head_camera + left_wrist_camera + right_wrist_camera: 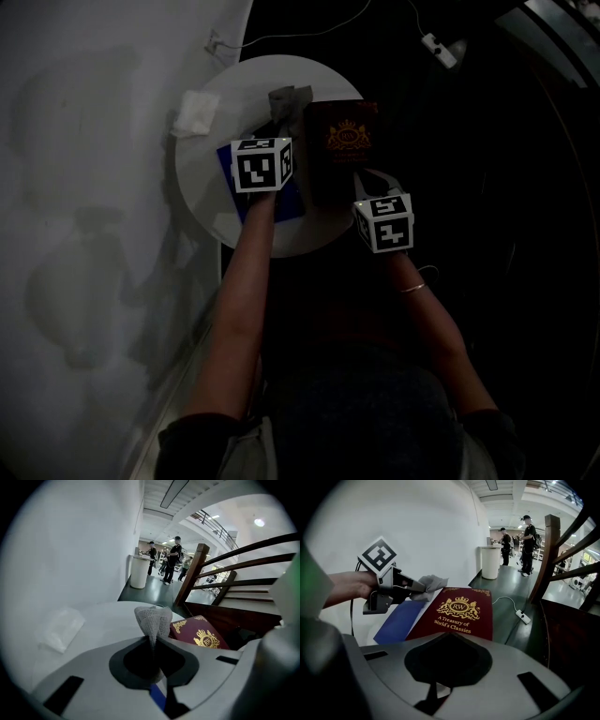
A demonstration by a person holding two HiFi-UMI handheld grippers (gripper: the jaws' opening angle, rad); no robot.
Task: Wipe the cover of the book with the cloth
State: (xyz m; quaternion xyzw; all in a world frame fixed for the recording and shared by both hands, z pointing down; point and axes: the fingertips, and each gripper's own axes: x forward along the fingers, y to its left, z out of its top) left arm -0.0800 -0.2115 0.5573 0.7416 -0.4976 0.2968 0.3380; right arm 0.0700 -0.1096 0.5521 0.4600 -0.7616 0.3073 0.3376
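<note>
Book [461, 613] lies at the right of the round white table [202, 187], its near edge clamped in the right gripper [367, 180]. Farther left, over a blue folder [398, 620], the left gripper [281, 120] pinches the cloth [153, 620] by the cover's far-left corner. That thin pinch may slip under drag, or pressure could skid the book off the table's right edge.

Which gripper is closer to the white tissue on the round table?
Left. The left gripper, fingers shut on the cloth, sits just right of the tissue. The right gripper is farther off, at the near edge of the red book.
</note>
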